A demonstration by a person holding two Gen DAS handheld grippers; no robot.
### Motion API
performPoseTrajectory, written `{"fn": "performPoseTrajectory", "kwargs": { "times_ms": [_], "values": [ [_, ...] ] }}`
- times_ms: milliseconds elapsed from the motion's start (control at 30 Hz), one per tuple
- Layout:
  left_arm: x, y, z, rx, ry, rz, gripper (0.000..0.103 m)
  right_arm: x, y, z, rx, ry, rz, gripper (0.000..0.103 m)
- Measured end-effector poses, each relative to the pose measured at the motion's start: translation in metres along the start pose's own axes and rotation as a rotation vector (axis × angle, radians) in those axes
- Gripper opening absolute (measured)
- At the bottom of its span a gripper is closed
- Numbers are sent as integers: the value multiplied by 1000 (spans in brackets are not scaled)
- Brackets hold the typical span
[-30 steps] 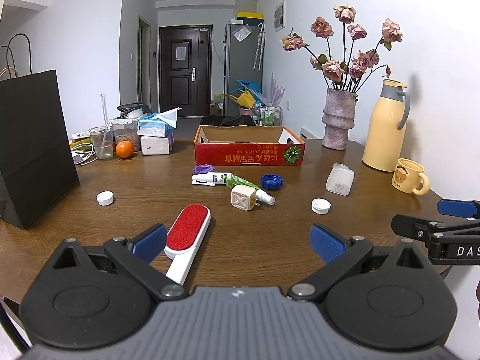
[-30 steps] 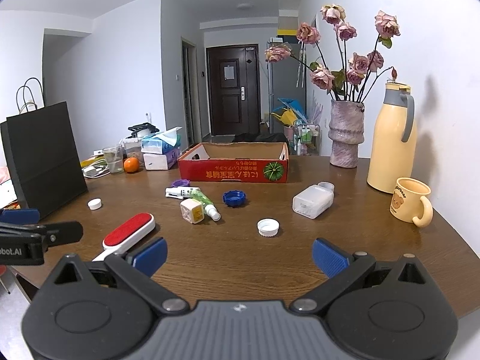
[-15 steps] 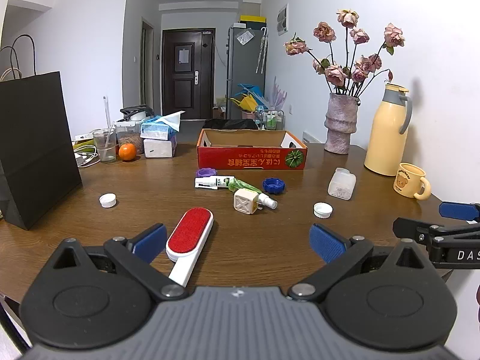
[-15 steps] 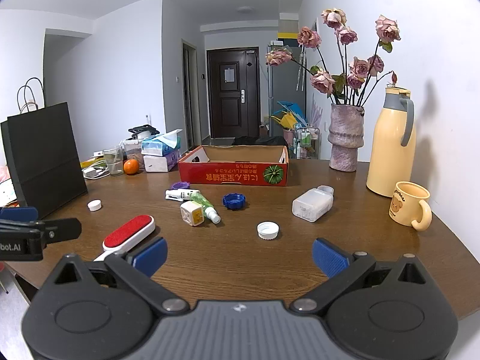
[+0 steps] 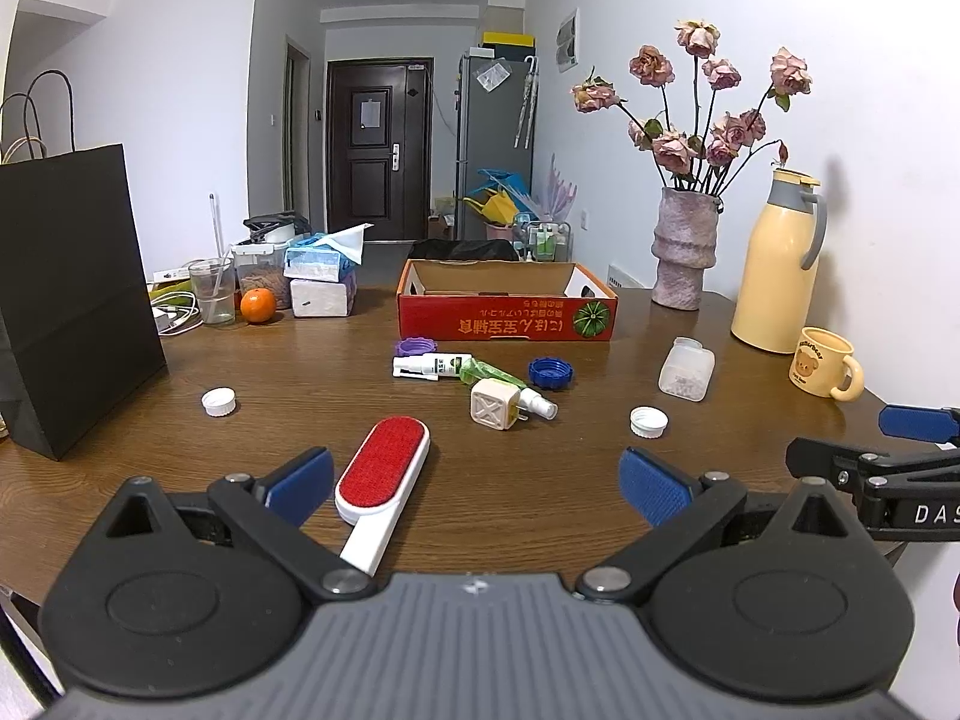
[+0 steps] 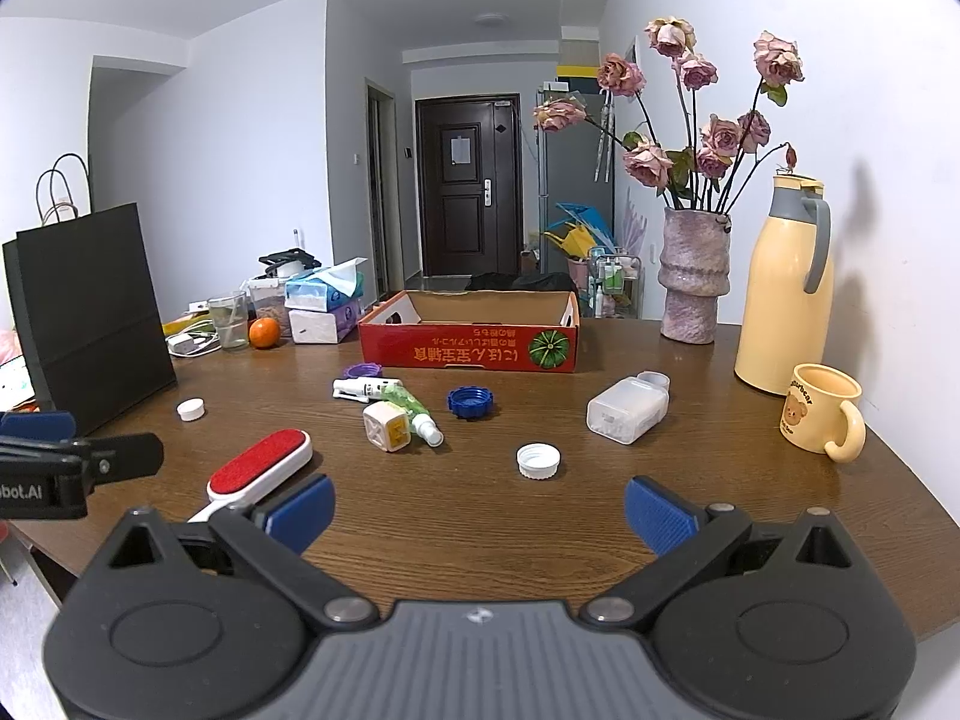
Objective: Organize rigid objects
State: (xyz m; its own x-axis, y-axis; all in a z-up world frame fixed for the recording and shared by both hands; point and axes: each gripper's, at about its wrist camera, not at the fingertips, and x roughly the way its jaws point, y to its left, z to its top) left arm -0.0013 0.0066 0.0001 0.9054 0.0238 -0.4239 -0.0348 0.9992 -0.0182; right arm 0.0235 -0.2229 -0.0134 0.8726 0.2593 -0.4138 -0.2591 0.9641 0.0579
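- Left tongs point(image 5: 477, 483) spread wide, nothing between the blue pads, hovering low over the near edge of the table point(image 5: 540, 498).
- Right tongs point(image 6: 480, 513) likewise parted and empty, level with the left pair, pointed across the same table.
- Scattered for sorting: red-faced lint brush point(image 5: 384, 477) lying closest, its white handle running in under the left tongs' left finger.
- Further out, cube-shaped plug adapter point(image 5: 495, 403) touching a small green spray bottle point(image 5: 510, 384), with a white spray tube point(image 5: 432, 365) just behind and a purple cap point(image 5: 415, 346) beside that.
- Blue cap point(image 5: 551, 372) near the cluster; white cap point(image 6: 538, 459) alone in open wood ahead of the right tongs; second white cap point(image 5: 218, 402) off to the left, near the black paper bag point(image 5: 72, 300).
- Frosted plastic bottle point(image 6: 627, 417) on its side, right of centre.
- Red cardboard tray point(image 5: 507, 319) waiting at the far side, open top, likely the drop spot; nothing visible inside from here.
- Nothing gripped yet, so apparently right at the start.
- Risks, by judgement: flat caps hard to pinch off bare wood, prone to skating away under a closing pad.
- Adapter and spray bottle in contact, so grabbing one could roll or drag the other.
- Brush handle so close under the left finger that a careless dip could knock it off the near edge.
- Mug point(image 6: 819, 417), thermos point(image 6: 783, 288) and flower vase point(image 6: 696, 279) standing to the right: a wide swing of the right tongs toward the tray could clip them.
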Motion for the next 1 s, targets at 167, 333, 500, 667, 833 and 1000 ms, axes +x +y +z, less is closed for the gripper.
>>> {"fn": "performPoseTrajectory", "kwargs": {
  "times_ms": [167, 333, 500, 667, 833, 1000],
  "values": [
    [0, 0, 0, 0, 0, 0, 103, 0, 0, 0, 0, 0, 0, 103],
    [0, 0, 0, 0, 1, -2, 103, 0, 1, 0, 0, 0, -1, 103],
    [0, 1, 0, -1, 0, 0, 103, 0, 2, 0, -2, 0, 0, 103],
    [-1, 2, 0, -2, 1, 0, 103, 0, 2, 0, -2, 1, -1, 103],
    [-1, 7, 2, -8, 2, 5, 103, 0, 3, 0, -2, 1, -1, 103],
    [2, 11, 1, -12, 6, 9, 103, 0, 3, 0, -4, 0, 2, 103]
  ]
}}
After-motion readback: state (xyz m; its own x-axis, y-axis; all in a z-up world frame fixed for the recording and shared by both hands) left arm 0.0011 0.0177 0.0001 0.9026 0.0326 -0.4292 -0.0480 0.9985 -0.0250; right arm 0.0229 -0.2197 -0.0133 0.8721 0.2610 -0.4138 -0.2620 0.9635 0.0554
